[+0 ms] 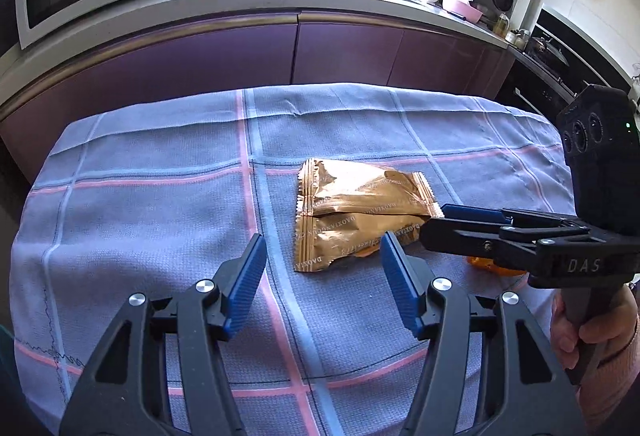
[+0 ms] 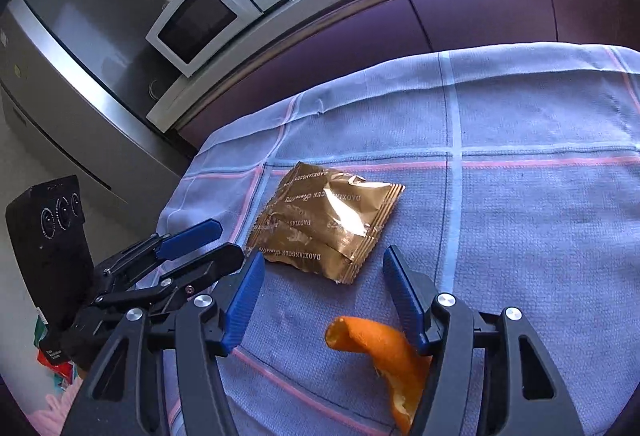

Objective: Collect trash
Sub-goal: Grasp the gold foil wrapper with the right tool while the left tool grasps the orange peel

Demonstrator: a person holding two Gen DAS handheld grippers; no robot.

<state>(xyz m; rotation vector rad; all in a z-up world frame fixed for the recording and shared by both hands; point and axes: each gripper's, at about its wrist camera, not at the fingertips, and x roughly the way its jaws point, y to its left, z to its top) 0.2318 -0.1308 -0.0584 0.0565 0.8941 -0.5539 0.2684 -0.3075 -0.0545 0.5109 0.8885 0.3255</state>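
1. Trash on the checked tablecloth point(image 1: 140, 220): one gold foil wrapper point(image 1: 352, 212), and one curl of orange peel point(image 2: 380, 352). The wrapper lies flat near the middle of the table; the peel sits nearer and to its right, apart from it.
2. Left gripper point(image 1: 323, 276): jaws spread, nothing between them, hanging above the cloth just near-left of the wrapper.
3. Right gripper point(image 2: 323, 300): jaws spread, not pinching. The peel lies low between them, close against the right finger; contact cannot be confirmed.
4. Handling, wrapper (judgement): very light, thin, crinkly, slick foil; it looks torn open and probably empty. It lies flat, so pads may slide over it. Best hold is likely a crimped edge or the puffed fold at its centre seam.
5. Handling, peel (judgement): light, soft, bendy, slightly grippy, tears if squeezed hard. Take it across the thick middle of the curl.
6. Orientation: in the left wrist view the wrapper's long axis runs near to far, leaning slightly left; crimped ends near and far. The peel's long axis runs from near-right to far-left, open curled end pointing far-left toward the wrapper.
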